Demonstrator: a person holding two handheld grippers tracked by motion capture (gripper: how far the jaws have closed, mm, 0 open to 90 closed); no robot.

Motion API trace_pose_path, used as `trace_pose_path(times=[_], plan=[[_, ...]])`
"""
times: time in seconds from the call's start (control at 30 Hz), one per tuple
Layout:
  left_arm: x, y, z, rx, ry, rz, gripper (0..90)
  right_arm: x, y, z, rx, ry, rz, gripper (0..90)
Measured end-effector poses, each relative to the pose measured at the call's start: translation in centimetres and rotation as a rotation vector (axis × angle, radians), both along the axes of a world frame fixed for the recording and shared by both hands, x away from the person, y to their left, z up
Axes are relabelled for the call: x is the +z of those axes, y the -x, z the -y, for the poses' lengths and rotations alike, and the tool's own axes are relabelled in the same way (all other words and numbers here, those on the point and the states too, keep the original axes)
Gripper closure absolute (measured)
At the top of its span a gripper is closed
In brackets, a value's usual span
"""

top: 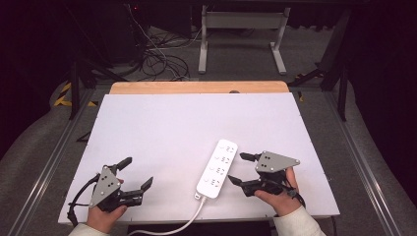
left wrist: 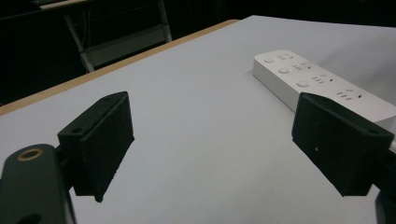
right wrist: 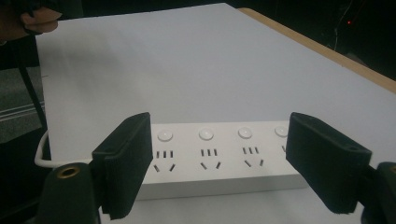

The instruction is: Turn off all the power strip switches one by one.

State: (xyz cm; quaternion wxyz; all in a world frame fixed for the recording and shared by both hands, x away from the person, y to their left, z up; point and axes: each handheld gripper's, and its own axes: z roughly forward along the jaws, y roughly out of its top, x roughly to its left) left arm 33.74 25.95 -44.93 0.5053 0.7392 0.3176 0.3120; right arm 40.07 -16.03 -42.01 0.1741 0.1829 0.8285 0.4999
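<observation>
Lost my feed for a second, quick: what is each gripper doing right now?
Left gripper: open, holding nothing, over the bare white tabletop.
Right gripper: open, holding nothing, facing the white plastic four-outlet power strip.

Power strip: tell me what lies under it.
The power strip lies flat on the white table top; its white cable runs off the near edge. The surface directly beneath is covered by its body.

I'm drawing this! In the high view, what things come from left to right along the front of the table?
Left claw → white power strip → right claw, all on the white table.
</observation>
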Motion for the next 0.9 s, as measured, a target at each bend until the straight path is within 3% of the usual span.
trace_pose_path(times=[0.4, 0.9], plan=[[0.0, 0.0, 0.0, -0.003, -0.001, 0.003, 13.5, 0.6, -0.3, -2.6, 0.057, 0.014, 0.013, 28.6], [0.0, 0.1, 0.0, -0.006, -0.003, 0.001, 13.5, 0.6, -0.4, -5.5, 0.129, 0.034, -0.005, 28.6]])
